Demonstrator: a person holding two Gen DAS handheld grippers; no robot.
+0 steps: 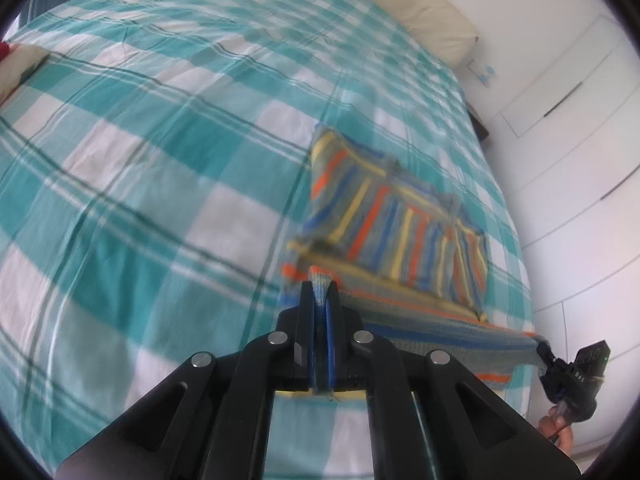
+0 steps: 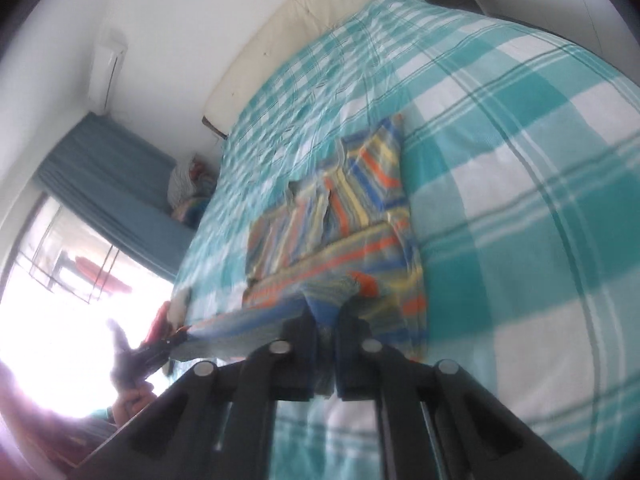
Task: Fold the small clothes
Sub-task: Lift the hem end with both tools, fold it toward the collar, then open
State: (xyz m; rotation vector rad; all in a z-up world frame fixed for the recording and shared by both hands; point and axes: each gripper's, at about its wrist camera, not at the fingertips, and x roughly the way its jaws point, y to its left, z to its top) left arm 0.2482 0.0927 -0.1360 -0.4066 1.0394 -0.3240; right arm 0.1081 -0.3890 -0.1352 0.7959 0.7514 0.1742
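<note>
- The bed point(image 1: 160, 160) is filling both views, with a teal and white check cover and a cream headboard point(image 1: 432, 12) at its far end.
- White cupboards point(image 1: 580, 128) are standing to the right in the left wrist view; a blue curtain point(image 2: 108, 184) and a bright, washed-out window are showing to the left in the right wrist view.
- The shirt point(image 1: 400, 224), striped orange, blue and yellow, is lying on the cover near the bed's near edge, its far part flat and its near hem being lifted off the cover.
- That hem is running taut crosswise between the two grippers; the shirt's long axis is pointing away toward the headboard.
- The left gripper point(image 1: 321, 300) is pinching one hem corner, its jaws pressed together on the cloth.
- The right gripper point(image 2: 326, 312) is pinching the other corner, jaws pressed together on it.
- Motion blur is smearing the stripes, and the gripper bodies are hiding the hem's near side.
- A hand point(image 1: 560, 432) is partly showing under the right gripper, cut off by the edge.
</note>
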